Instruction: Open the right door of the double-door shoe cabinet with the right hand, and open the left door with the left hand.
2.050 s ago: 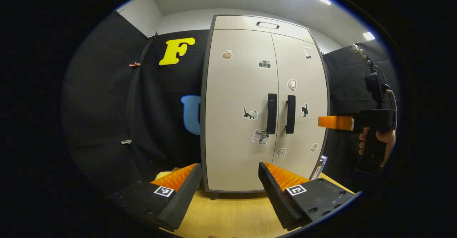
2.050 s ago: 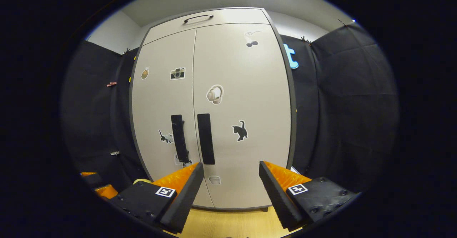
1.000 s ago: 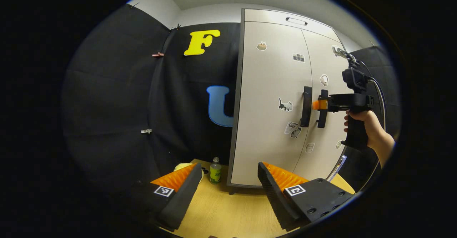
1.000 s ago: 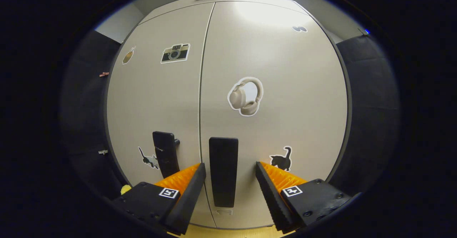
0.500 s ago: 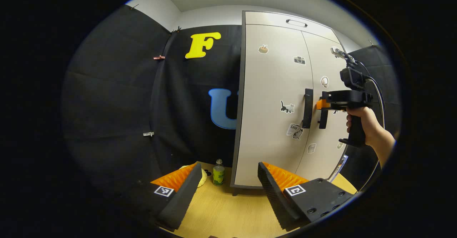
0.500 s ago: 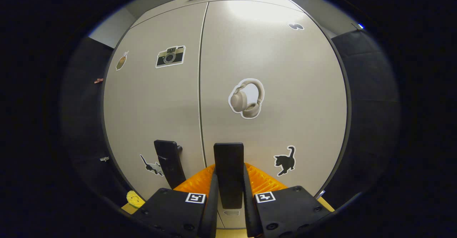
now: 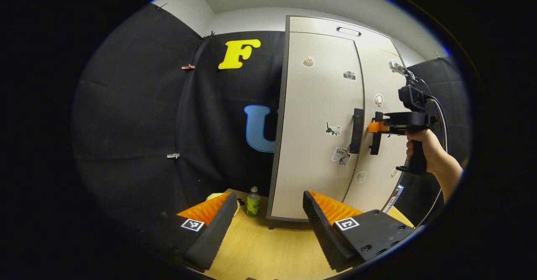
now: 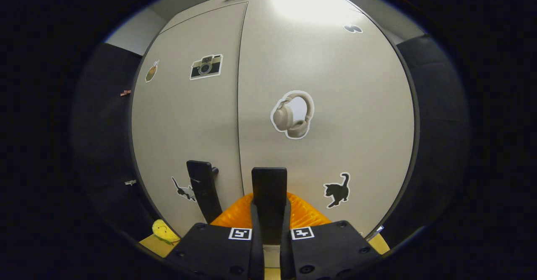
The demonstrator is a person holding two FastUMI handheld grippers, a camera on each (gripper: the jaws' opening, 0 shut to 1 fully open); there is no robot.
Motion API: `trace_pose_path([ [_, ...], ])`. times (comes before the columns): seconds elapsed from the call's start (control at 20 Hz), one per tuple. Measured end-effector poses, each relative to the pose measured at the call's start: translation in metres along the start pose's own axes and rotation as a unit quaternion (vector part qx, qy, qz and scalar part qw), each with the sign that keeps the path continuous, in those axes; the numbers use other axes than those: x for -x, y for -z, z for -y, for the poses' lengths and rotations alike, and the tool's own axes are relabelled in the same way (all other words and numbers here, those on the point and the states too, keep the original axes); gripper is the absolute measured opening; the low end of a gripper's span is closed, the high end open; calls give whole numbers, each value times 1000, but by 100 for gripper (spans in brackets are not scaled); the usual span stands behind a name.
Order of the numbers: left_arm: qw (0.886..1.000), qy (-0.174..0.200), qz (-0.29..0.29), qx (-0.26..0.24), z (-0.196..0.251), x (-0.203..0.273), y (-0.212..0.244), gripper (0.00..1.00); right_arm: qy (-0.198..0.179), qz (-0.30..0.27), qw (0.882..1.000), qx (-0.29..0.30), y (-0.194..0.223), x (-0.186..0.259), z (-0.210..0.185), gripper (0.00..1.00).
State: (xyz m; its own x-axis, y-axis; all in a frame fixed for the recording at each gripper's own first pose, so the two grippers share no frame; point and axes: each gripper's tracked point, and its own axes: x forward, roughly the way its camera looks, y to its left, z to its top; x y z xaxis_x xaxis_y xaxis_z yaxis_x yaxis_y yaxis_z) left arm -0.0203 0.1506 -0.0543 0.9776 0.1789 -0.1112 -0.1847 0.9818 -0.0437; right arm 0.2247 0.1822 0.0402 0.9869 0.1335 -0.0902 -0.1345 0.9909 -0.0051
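**Spotter:** What have you got, working left to right?

**Me:** My left gripper (image 7: 268,225) hangs back over the pale wooden bench (image 7: 268,250), jaws wide and holding nothing. Ahead of it stands the tall beige double-door shoe cabinet (image 7: 314,124). Its left door's black vertical bar handle (image 7: 357,130) is free. Just right of that, my right gripper (image 8: 268,240) has its jaws narrowed onto the right door's black vertical bar handle (image 8: 269,196), one orange ribbed finger (image 8: 235,218) pressed on each side.

**Spotter:** Is the right door open?

**Me:** I judge it barely started, if at all; I can't tell a gap from here.

**Spotter:** How will you pull?

**Me:** Along an arc about the hinge on the cabinet's right edge, not straight back, or the bar may slip out. I'd keep the squeeze firm and let my wrist turn with the door. The left gripper should wait well left of the cabinet's middle seam until that door clears.
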Motion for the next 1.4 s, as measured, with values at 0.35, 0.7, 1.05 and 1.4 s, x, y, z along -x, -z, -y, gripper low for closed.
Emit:
trace_pose_path([
  [0.35, 1000, -1, -11, -1, 16, 11, 11, 97, -33, 10, 999, -12, 3, 36, 5, 19],
  [0.7, 1000, 18, -10, -13, 42, 3, 3, 97, -59, 15, 998, -6, -1, 84, 20, 19],
  [1.05, 999, 31, 3, -19, 64, -6, -8, 97, -76, 12, 997, -9, -2, 126, 45, 19],
  [1.4, 998, 56, 4, -17, 83, -13, -8, 97, -58, 11, 998, -1, -4, 163, 80, 18],
])
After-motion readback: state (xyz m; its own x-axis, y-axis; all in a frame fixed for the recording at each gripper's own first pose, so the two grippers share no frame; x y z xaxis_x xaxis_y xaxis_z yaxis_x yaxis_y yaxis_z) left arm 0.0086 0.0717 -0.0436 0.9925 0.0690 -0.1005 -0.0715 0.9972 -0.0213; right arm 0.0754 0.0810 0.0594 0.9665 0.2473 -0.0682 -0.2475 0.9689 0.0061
